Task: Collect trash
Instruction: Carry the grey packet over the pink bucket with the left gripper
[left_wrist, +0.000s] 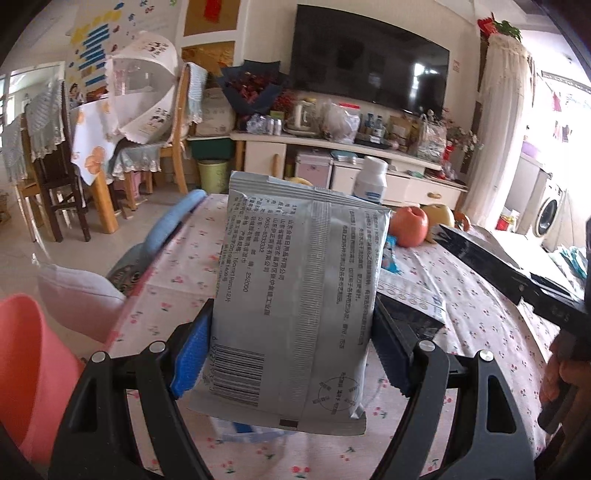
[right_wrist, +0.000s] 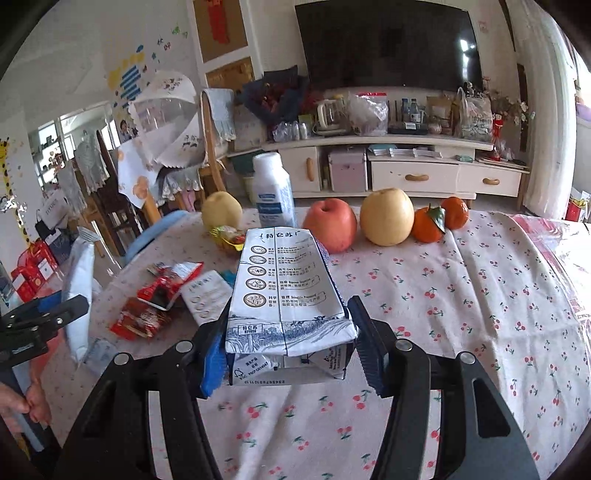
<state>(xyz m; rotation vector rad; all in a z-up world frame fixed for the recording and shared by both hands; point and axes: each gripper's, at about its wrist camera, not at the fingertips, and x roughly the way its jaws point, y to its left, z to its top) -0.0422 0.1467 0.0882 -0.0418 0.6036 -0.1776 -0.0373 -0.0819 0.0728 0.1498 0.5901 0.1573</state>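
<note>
Left gripper (left_wrist: 291, 354): black plastic linkage arms with triangular cut-outs, round silver pivot screws, fingers faced with blue ribbed pads (left_wrist: 190, 360). Right gripper (right_wrist: 290, 354): same build, black arms, silver screws, blue pads (right_wrist: 214, 363). Hand (right_wrist: 20, 404): bare skin.

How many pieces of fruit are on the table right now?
5: pear far left, red apple, second pear, two oranges at the right. More may be hidden behind the carton.

Noted on cherry-print tablecloth (right_wrist: 480, 295): red apple (right_wrist: 331, 229), two pears (right_wrist: 387, 216) (right_wrist: 221, 210), two tangerines (right_wrist: 427, 223) (right_wrist: 455, 212), white bottle (right_wrist: 273, 190); beyond, television (right_wrist: 388, 44) above cream cabinet (right_wrist: 406, 177).
</note>
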